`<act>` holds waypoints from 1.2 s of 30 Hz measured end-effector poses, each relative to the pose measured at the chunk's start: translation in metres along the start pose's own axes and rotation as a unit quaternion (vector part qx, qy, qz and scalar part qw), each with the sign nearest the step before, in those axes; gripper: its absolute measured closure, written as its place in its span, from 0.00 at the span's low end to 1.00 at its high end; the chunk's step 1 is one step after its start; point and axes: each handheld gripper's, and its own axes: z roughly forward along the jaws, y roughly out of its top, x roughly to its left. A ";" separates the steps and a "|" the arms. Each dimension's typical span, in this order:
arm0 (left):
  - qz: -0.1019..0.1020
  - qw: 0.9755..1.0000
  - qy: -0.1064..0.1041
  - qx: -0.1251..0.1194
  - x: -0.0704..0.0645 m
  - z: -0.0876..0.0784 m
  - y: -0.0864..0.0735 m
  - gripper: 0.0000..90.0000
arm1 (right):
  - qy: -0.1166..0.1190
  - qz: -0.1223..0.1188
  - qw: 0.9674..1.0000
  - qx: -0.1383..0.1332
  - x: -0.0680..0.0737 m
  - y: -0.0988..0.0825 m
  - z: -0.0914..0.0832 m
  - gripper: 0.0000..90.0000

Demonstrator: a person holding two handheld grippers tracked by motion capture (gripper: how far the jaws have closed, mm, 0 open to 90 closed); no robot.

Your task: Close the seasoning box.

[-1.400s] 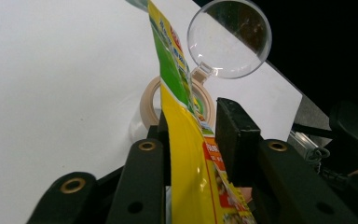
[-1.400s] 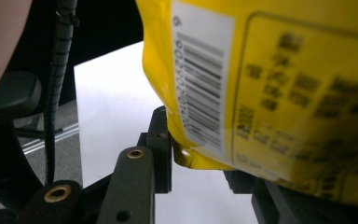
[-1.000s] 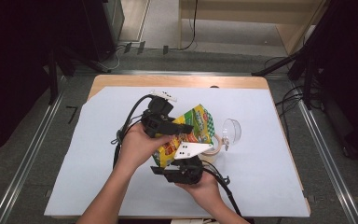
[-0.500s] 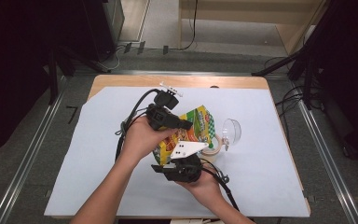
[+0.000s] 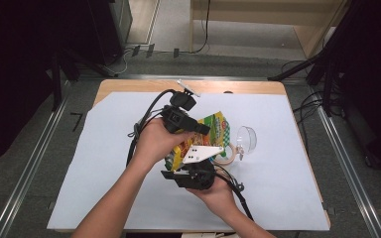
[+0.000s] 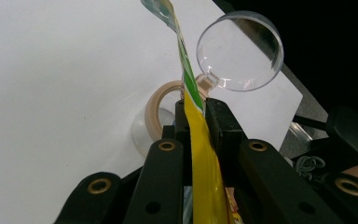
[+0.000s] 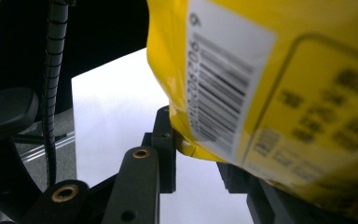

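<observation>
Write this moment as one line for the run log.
left gripper: shut on snack bag | right gripper: shut on snack bag corner | bag: held above table | nearby: clear cup, tape roll

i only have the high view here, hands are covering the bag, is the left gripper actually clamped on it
Observer: Yes. In the left gripper view the left gripper has its jaws pinched on the thin edge of the yellow bag.
Operator: and the right one
Observer: The right gripper has a bottom corner of the bag between its jaws, beside a barcode label.
Operator: what's past the left jaws
Observer: A tape roll on the white table cover, and a clear plastic cup beyond it.
</observation>
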 end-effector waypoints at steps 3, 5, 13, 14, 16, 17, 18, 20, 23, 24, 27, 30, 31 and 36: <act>0.001 1.000 0.001 -0.001 0.000 0.000 0.001 0.93 | 0.002 0.004 1.000 -0.004 0.000 0.001 -0.001 0.81; -0.001 1.000 0.002 -0.002 0.001 -0.001 0.002 0.93 | 0.003 0.003 1.000 -0.006 0.000 0.002 -0.001 0.77; -0.003 1.000 -0.005 -0.013 0.004 -0.002 0.004 0.91 | -0.004 -0.013 1.000 -0.002 0.003 0.004 -0.002 0.83; -0.003 1.000 -0.005 -0.013 0.004 -0.002 0.004 0.91 | -0.004 -0.013 1.000 -0.002 0.003 0.004 -0.002 0.83; 0.000 1.000 -0.004 -0.013 0.004 -0.002 0.004 0.91 | -0.006 -0.015 1.000 -0.003 0.003 0.005 -0.002 0.83; 0.000 1.000 -0.004 -0.014 0.003 -0.002 0.003 0.91 | -0.007 -0.013 1.000 0.000 0.003 0.005 -0.002 0.83; 0.001 1.000 -0.004 -0.013 0.002 -0.003 0.003 0.92 | -0.008 -0.013 1.000 0.000 0.003 0.005 -0.001 0.83; 0.003 1.000 -0.002 -0.013 0.002 -0.003 0.002 0.92 | -0.008 -0.012 1.000 0.000 0.003 0.005 -0.001 0.83; 0.003 1.000 -0.001 -0.016 0.003 -0.005 0.001 0.93 | -0.007 -0.016 1.000 0.000 0.004 0.005 0.000 0.83; 0.003 1.000 -0.001 -0.016 0.003 -0.005 0.001 0.93 | -0.007 -0.016 1.000 0.000 0.004 0.005 0.000 0.83; 0.001 1.000 0.000 -0.019 0.006 -0.007 -0.003 0.93 | -0.006 -0.021 1.000 0.002 0.005 0.004 0.001 0.83; 0.003 1.000 0.002 -0.021 0.006 -0.008 -0.003 0.93 | -0.003 -0.018 1.000 0.000 0.004 0.004 0.002 0.83; 0.003 1.000 0.002 -0.021 0.006 -0.008 -0.003 0.93 | 0.002 -0.012 1.000 -0.003 0.004 0.005 0.002 0.83; -0.003 1.000 0.009 -0.022 0.009 -0.008 -0.003 0.93 | 0.003 -0.013 1.000 -0.002 0.005 0.005 0.001 0.82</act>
